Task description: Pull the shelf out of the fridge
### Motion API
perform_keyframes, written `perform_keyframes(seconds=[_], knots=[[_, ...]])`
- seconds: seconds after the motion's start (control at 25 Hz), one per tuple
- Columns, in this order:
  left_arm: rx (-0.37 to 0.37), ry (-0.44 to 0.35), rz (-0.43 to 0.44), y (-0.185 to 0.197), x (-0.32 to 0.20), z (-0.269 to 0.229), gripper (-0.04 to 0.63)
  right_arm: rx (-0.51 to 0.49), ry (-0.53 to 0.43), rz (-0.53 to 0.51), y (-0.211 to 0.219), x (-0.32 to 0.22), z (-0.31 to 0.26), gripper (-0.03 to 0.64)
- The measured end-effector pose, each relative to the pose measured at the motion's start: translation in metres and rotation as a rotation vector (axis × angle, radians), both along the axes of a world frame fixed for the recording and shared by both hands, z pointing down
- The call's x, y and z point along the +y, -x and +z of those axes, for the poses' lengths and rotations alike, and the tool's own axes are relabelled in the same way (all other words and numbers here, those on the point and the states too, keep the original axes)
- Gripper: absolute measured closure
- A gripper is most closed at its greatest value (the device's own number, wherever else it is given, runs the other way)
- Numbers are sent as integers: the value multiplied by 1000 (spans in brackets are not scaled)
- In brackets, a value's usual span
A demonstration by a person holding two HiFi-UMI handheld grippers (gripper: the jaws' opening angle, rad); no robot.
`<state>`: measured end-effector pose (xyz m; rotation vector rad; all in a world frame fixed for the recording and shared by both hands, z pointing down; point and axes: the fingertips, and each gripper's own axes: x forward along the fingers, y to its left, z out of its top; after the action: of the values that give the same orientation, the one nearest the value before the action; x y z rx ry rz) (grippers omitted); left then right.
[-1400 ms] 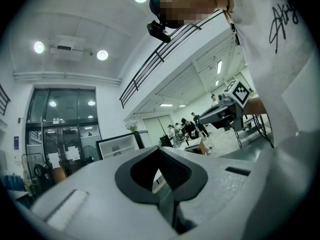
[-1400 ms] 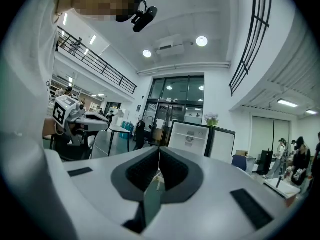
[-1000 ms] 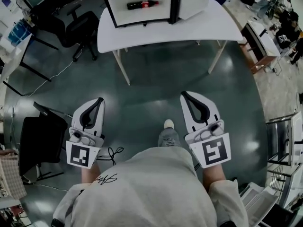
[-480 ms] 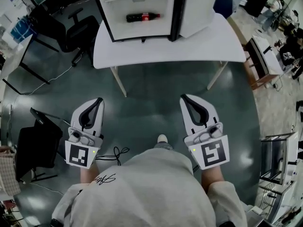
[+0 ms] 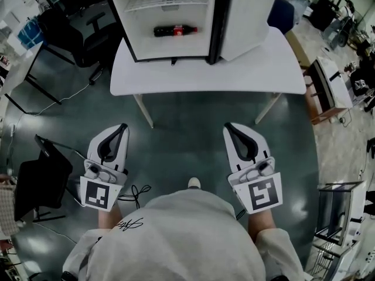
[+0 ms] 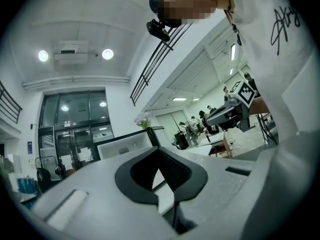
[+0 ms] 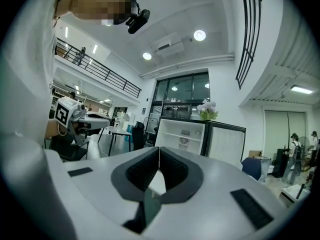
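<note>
Nearer to the bench (image 5: pixel 205 75) than a second ago; open fridge (image 5: pixel 143 44) on it now seen whole, well ahead of the fingers. Left gripper (image 5: pixel 121 127) and right gripper (image 5: pixel 229 127) closed, holding nothing. Shelf (image 5: pixel 157 2) inside the fridge, above a bottle (image 5: pixel 174 31); red label unreadable.

Cursive script (image 5: pixel 130 222) on sweatshirt (image 5: pixel 181 242) illegible; no readable text.

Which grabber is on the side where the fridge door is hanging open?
The right gripper. The fridge door stands open on its side of the white table; the left gripper is below the table's other end.
</note>
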<state>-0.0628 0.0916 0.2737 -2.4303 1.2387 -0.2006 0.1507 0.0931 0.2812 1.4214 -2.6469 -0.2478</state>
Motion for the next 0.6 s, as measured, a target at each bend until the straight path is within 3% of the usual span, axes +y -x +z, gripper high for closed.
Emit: perform_keyframes(seconds=[0.6], knots=[[9,31,-58,16,-7,7,592,6,1,-51,17,-19,6,603]])
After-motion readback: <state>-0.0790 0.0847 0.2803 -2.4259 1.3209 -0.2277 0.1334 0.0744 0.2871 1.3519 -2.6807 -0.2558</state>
